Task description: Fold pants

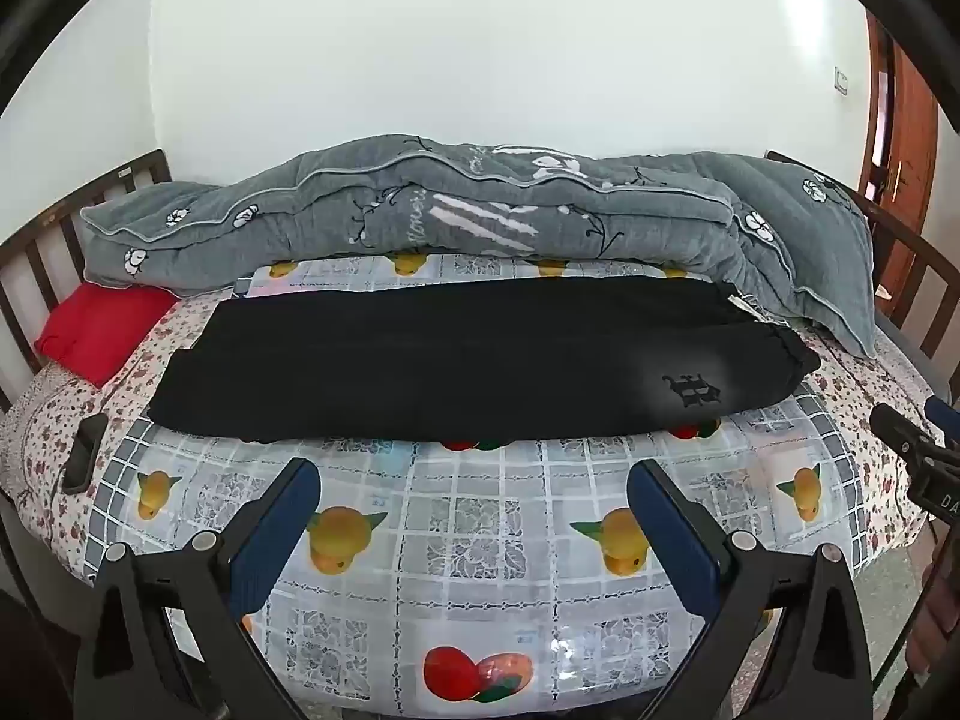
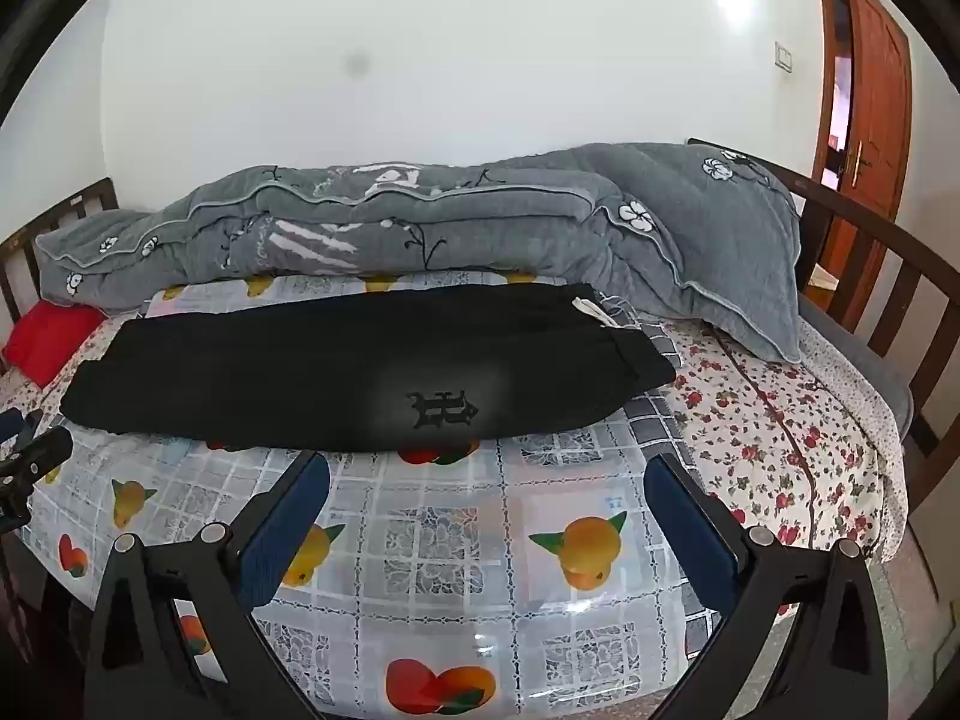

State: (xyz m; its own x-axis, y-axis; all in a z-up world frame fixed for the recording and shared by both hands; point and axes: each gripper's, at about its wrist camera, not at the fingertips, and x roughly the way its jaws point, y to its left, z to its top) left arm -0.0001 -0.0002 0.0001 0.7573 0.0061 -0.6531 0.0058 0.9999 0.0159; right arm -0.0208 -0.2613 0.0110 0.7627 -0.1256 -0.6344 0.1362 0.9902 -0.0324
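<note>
White walls stand behind a bed (image 1: 852, 480) that has dark wooden rails on both ends. Nearest to the cameras, the left tongs (image 1: 474, 480) hang over the front of the bed with their blue pads wide apart and nothing between them. The right tongs (image 2: 487, 477) hang the same way, wide open and holding nothing. Both point down at a slant toward the bed.

Under them lies a shiny plastic cloth (image 1: 480, 540) with grey squares and pictures of fruit. It covers the middle of the bed, on top of a sheet with small red flowers (image 2: 780, 438).

A bit farther back, the black pants (image 1: 456, 366) lie flat on the plastic cloth, stretched long from left to right. Their waist end with a white cord (image 2: 591, 309) is on the right, and a dark letter mark (image 2: 444, 409) shows on the cloth near that end. The tongs do not touch the pants.

At the left edge of the bed a dark phone-like thing (image 1: 87, 450) lies on the flowered sheet. Behind it is a red pillow (image 1: 102, 330).

Farthest back, a grey quilt with white flowers (image 1: 420, 204) is piled along the wall side of the bed. On the right, a brown wooden door (image 2: 870, 120) stands open.
</note>
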